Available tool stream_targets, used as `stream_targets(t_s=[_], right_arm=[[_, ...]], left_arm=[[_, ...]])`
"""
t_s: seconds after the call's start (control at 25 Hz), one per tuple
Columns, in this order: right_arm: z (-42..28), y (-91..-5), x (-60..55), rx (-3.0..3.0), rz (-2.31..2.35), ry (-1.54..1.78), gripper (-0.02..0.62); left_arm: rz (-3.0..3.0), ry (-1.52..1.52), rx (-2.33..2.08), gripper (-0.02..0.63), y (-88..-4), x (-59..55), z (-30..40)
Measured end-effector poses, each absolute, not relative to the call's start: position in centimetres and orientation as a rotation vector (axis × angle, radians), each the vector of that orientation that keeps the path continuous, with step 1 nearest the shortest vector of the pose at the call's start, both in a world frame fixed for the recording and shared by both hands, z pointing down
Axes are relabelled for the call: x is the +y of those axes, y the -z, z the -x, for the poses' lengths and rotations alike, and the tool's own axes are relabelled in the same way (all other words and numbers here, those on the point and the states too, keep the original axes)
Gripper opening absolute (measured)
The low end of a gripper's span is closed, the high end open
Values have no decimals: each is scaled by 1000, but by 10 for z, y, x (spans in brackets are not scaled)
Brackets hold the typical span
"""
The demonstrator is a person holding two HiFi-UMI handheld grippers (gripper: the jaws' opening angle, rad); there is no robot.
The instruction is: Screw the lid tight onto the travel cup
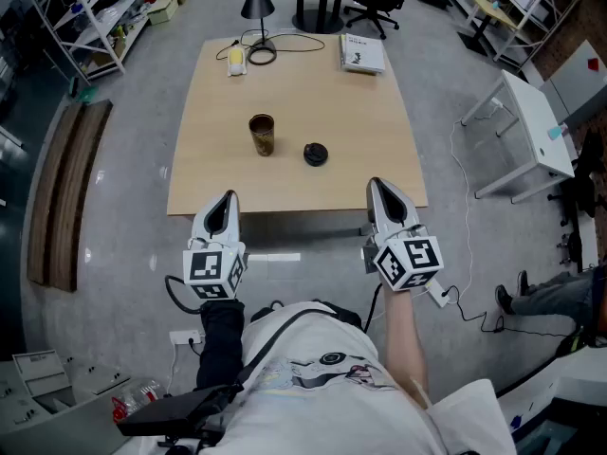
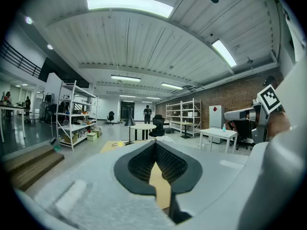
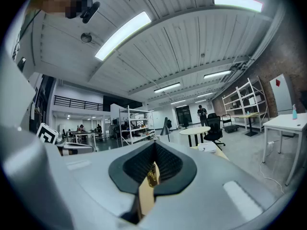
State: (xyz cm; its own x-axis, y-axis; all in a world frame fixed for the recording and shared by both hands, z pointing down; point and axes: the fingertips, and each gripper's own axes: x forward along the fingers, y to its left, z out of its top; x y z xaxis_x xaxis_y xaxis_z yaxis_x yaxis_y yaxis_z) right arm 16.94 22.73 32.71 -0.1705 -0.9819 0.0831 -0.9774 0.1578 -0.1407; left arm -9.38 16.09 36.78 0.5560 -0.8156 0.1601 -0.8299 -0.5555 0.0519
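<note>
both grippers, left (image 1: 225, 203) and right (image 1: 378, 190), held level, jaws closed.

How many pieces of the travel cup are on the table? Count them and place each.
2. The cup stands upright near the middle of the wooden table; the black lid lies just right of it, not touching. None looks hidden.

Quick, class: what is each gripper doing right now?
Left gripper: closed, holding nothing.
Right gripper: closed, holding nothing.
</note>
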Motion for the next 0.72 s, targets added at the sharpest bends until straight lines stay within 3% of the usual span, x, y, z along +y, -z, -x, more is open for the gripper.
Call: stream_targets(t_s=[0.72], right_arm=[[-179, -334, 215, 2427, 1911, 280, -5]], left_arm=[[-2662, -188, -1396, -8, -377, 153, 71]])
